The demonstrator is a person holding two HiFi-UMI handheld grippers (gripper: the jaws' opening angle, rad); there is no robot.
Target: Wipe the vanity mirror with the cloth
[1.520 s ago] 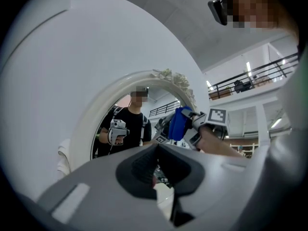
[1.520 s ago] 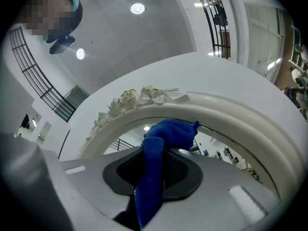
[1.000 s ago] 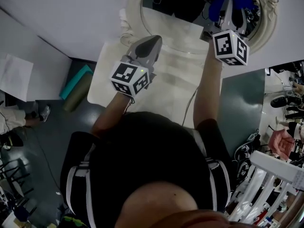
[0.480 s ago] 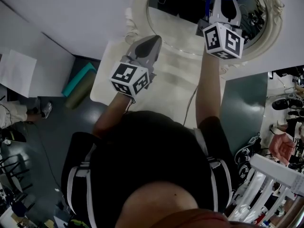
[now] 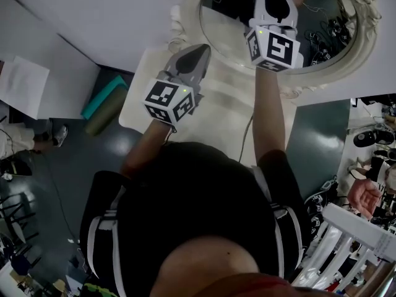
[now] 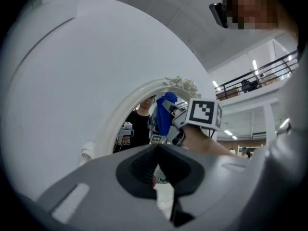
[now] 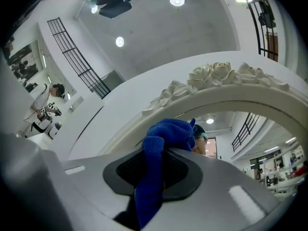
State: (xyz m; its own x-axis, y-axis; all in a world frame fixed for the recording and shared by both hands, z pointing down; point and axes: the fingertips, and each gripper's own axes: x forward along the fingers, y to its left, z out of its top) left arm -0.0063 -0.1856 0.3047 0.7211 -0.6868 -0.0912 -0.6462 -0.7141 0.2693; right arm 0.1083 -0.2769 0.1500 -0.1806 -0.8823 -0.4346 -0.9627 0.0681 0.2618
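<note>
A white wall and a pale cream surface (image 5: 143, 112) fill the middle of the head view, with dark floor around them. On the floor to the left lie a white sheet (image 5: 22, 83) and a teal roll (image 5: 101, 101), well clear of the work. The left hand-held gripper (image 6: 157, 152) hovers over the surface's far edge with its jaws shut together and nothing between them; it points toward the mirror's left rim and seems to be idle. The vanity mirror (image 5: 230, 32) stands at the far side against the wall, its ornate white frame curving round the glass. Right of centre, the right hand-held gripper (image 7: 155, 151) is raised in front of the glass, jaws clamped on the blue cloth (image 7: 171, 131), which bunches up past the jaw tips. Whether the cloth touches the glass cannot be told. The wiping step looks to be in hand; the next move likely calls for pressing the bunched cloth flat on the glass and sweeping across, keeping the jaw tips off it. A thin cable (image 5: 247, 136) trails down the surface near the right arm, and a white rack (image 5: 354, 240) stands near right, neither in the way.
</note>
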